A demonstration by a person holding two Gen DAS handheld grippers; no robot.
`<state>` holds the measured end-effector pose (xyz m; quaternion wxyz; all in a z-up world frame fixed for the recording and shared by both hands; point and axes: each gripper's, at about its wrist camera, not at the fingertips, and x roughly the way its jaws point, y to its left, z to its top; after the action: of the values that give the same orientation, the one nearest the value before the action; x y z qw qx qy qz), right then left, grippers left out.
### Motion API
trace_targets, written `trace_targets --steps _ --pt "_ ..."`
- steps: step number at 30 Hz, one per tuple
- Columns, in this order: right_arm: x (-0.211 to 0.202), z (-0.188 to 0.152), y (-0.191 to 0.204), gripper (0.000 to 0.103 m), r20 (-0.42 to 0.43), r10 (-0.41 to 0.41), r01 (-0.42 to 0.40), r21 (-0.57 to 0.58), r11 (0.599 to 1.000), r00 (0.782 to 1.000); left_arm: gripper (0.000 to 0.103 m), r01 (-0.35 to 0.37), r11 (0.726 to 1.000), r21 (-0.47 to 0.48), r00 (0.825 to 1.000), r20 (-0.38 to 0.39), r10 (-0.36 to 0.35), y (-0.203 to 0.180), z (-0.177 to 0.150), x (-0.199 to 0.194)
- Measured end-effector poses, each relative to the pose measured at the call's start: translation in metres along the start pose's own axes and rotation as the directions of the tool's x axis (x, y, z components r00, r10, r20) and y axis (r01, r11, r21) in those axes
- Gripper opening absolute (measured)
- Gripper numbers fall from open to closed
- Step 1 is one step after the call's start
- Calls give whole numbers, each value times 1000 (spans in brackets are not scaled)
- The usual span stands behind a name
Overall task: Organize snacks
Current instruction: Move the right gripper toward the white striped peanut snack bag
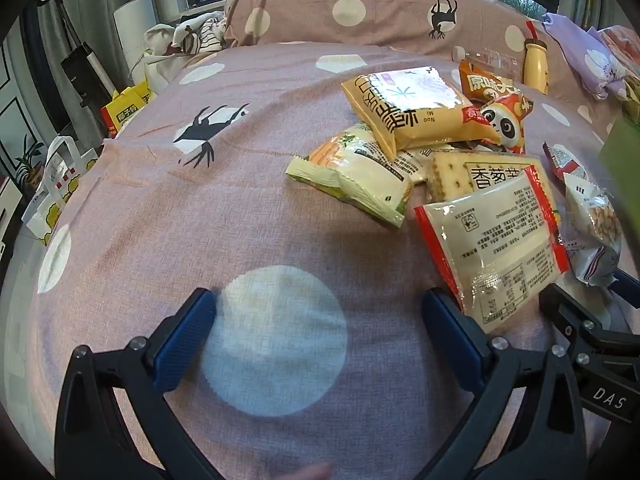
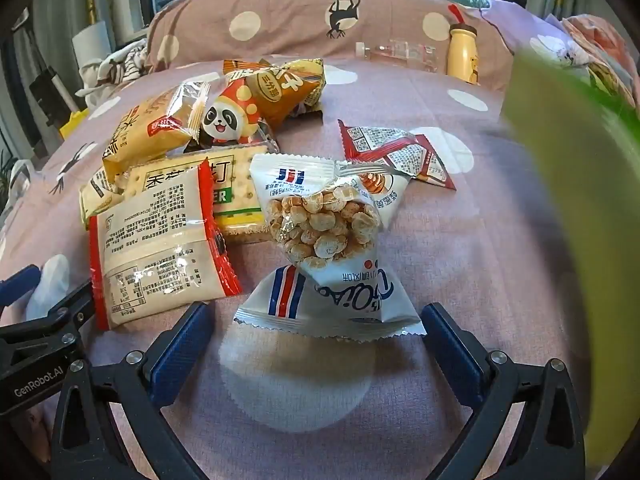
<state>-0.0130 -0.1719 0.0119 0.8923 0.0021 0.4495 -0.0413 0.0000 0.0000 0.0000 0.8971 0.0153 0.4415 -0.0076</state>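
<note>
Snacks [image 1: 432, 152] lie heaped on a pink spotted bedsheet [image 1: 160, 208], up and to the right in the left wrist view. Left gripper [image 1: 320, 320] points down over a white spot [image 1: 276, 340], fingers wide, nothing between them; a red-edged packet [image 1: 500, 248] lies just beside its right finger.

From the right wrist, right gripper [image 2: 316, 328] is also spread wide, empty. A white puff bag [image 2: 328, 248] lies just ahead of its tips, the red-edged packet to the left, a blurred green shape [image 2: 580, 240] at right.
</note>
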Motion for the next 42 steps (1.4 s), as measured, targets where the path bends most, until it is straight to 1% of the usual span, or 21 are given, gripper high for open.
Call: trace_targets --steps 37,42 --pt "-1 0 0 103 -4 2 -2 -1 1000 1000 103 -9 1000 0 1000 -5 9 -1 -2 -1" --pt "-3 2 0 103 -16 -1 1 -4 1000 1000 102 1 1000 -4 1000 -31 -1 -2 -2 -3"
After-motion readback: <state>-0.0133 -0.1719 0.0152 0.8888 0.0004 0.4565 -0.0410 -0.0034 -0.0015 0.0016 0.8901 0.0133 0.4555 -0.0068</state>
